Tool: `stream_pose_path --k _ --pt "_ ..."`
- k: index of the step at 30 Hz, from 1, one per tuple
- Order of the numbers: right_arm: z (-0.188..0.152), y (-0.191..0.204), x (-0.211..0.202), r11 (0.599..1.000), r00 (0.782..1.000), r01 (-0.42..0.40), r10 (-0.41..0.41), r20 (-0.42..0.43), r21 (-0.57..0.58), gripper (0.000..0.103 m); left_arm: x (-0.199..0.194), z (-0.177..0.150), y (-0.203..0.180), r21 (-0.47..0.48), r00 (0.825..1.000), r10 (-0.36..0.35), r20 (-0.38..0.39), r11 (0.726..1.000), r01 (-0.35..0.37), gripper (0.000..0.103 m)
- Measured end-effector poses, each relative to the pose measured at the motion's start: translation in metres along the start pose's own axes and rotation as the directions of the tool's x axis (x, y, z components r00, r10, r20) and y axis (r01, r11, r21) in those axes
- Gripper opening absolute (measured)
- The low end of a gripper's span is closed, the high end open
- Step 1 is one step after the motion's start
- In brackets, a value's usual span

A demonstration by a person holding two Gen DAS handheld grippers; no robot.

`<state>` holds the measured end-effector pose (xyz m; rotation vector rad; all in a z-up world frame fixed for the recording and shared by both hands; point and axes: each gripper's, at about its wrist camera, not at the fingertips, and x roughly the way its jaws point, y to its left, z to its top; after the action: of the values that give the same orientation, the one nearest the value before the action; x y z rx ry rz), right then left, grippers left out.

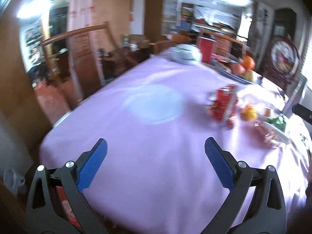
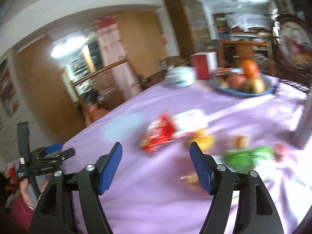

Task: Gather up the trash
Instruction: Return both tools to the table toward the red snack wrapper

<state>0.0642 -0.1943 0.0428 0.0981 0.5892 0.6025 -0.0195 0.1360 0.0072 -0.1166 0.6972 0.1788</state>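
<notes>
Trash lies on the purple tablecloth (image 1: 156,136). A red wrapper (image 1: 224,105) (image 2: 159,134), a yellow piece (image 1: 248,113) (image 2: 202,139), a green wrapper (image 1: 277,121) (image 2: 245,157) and a clear crinkled wrapper (image 1: 273,136) sit towards the right. My left gripper (image 1: 156,150) is open and empty above the near cloth. My right gripper (image 2: 156,154) is open and empty, just short of the red wrapper. The left gripper also shows at the left edge of the right wrist view (image 2: 50,152). Both views are blurred.
A white plate (image 1: 154,103) (image 2: 122,126) lies mid-table. A white lidded pot (image 1: 187,54) (image 2: 180,77), a red box (image 1: 205,47) (image 2: 202,67) and a blue fruit bowl (image 2: 241,91) (image 1: 234,76) stand at the back. Chairs and cabinets surround the table.
</notes>
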Motion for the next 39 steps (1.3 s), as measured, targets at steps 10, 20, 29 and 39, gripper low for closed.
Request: stream_pose_path --k 10,20,29,39 --pt "0.003 -0.107 -0.015 0.959 0.987 0.13 -0.149 0.058 0.251 0.079 0.087 0.041 -0.117 0.154 0.988 -0.119 -0.101 0.979 0.133 0.096" --pt "0.0 -0.13 -0.006 0.925 0.972 0.229 -0.236 -0.012 0.304 0.083 0.148 0.034 -0.13 0.119 0.967 -0.127 -0.219 0.981 0.156 0.097" --pt "-0.022 -0.133 0.031 0.92 0.981 0.166 -0.117 -0.157 0.354 0.083 0.158 0.03 -0.129 0.116 0.96 -0.093 -0.265 0.985 0.127 0.097" --pt "-0.037 -0.079 0.067 0.956 0.927 0.292 -0.274 -0.257 0.033 0.087 0.16 0.036 -0.108 0.035 0.962 -0.085 -0.259 0.995 0.097 0.097"
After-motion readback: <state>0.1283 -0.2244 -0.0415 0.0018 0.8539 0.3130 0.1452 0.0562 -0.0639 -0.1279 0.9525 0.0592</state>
